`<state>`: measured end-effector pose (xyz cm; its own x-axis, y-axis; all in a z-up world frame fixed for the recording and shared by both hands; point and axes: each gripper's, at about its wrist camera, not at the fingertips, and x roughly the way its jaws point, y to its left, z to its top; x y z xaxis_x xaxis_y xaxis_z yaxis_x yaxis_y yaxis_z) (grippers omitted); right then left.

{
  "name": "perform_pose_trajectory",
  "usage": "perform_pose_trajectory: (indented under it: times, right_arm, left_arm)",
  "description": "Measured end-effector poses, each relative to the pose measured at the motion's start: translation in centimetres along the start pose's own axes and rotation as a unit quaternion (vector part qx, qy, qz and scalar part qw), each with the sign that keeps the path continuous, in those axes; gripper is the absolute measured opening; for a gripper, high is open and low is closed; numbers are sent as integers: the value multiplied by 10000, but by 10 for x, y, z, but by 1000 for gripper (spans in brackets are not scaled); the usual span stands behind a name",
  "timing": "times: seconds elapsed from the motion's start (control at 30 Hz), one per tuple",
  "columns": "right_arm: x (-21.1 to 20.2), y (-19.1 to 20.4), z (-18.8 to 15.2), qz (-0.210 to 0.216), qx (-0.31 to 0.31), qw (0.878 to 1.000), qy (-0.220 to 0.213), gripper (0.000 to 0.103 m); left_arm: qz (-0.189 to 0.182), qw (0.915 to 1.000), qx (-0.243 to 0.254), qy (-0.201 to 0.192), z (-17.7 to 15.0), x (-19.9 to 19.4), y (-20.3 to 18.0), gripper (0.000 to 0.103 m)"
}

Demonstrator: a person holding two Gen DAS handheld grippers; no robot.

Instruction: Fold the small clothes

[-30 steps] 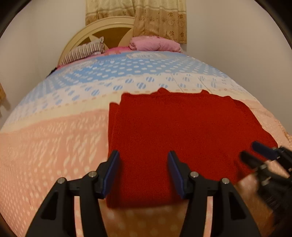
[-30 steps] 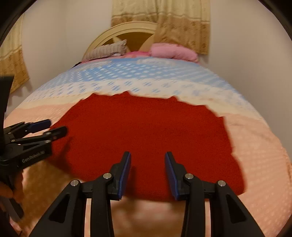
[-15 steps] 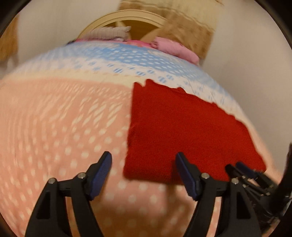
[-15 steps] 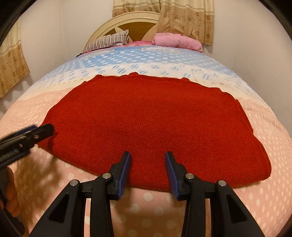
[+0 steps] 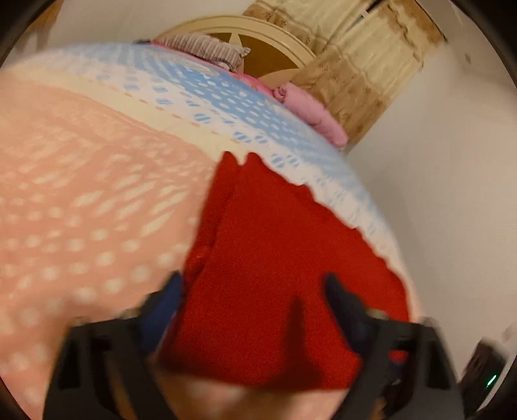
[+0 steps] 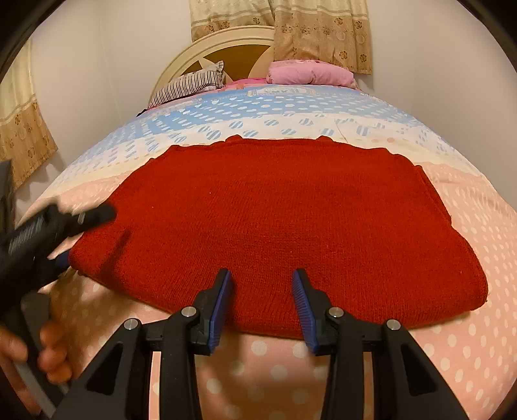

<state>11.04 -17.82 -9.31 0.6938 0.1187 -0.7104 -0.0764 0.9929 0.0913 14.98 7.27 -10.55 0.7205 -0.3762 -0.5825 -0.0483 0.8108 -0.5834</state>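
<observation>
Left tongs (image 5: 252, 310): blurred in the left wrist view, rolled, jaws well apart and just been closing a bit. The near-left corner of the red knit (image 5: 284, 274) sits between them, but blur hides whether either pad touches it; no pinch visible. To the left of these tongs is bare pink dotted bedspread (image 5: 80, 210). Ahead and to the right the knit runs on, its far edge on the blue-and-white part of the spread. Far ahead: striped pillow (image 5: 206, 53), headboard (image 5: 268, 42), pink bundle (image 5: 310, 110), curtain (image 5: 358, 64).

In the right wrist view the left tongs (image 6: 87, 223) come in from the left, blurred, tips at the knit's left edge, one finger over it and one seemingly under. A hand (image 6: 35, 358) grips the handle low on the left.

Right tongs (image 6: 261, 307): sharp, jaws partly open and empty, pads (image 6: 221, 307) clear of the cloth. The near folded edge of the knit (image 6: 290, 219) lies right at the tips, just ahead, flat on the bedspread (image 6: 468, 323). The knit spreads wide to both sides of these tongs, a folded slab with a thick edge on the right. Beyond it, far ahead: striped pillow (image 6: 190, 84) to the left, headboard (image 6: 226, 48) in the middle, pink bundle (image 6: 310, 72) and curtain (image 6: 320, 29) to the right. Second curtain (image 6: 22, 135) at far left.
</observation>
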Motion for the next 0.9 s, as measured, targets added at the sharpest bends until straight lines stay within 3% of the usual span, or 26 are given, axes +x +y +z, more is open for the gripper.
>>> perform_pose_trajectory:
  times: [0.03,0.07,0.1,0.3,0.47,0.53,0.57,0.73,0.9]
  right_arm:
    - [0,0,0,1,6,10000,-1,41]
    - [0,0,0,-3,0,10000,6,41]
    - [0,1,1,-24,-18,10000,31,41]
    - [-9,8,22,258,154,9993,-222,40]
    - [28,19,32,426,264,9986,137,41]
    - [34,22,28,349,192,9991,154,41]
    - [32,21,28,368,209,9990,115,41]
    - [29,13,26,575,432,9974,77,41]
    - [4,-13,27,752,978,9920,-278,41]
  left_arm:
    - [-19,10000,-68,68,2,6,0,60]
    - [3,10000,-39,60,2,8,-2,44]
    - [17,10000,23,41,1,9,-3,34]
    - [-192,9992,-354,40,1,8,12,34]
    - [-105,9997,-204,41,1,10,6,34]
    - [-90,9999,-77,68,2,11,1,28]
    - [-122,9999,58,16,4,10,-4,23]
    - [-250,9944,982,-286,8,-2,-48,21]
    - [-407,9787,1996,-272,-1,-1,-96,20]
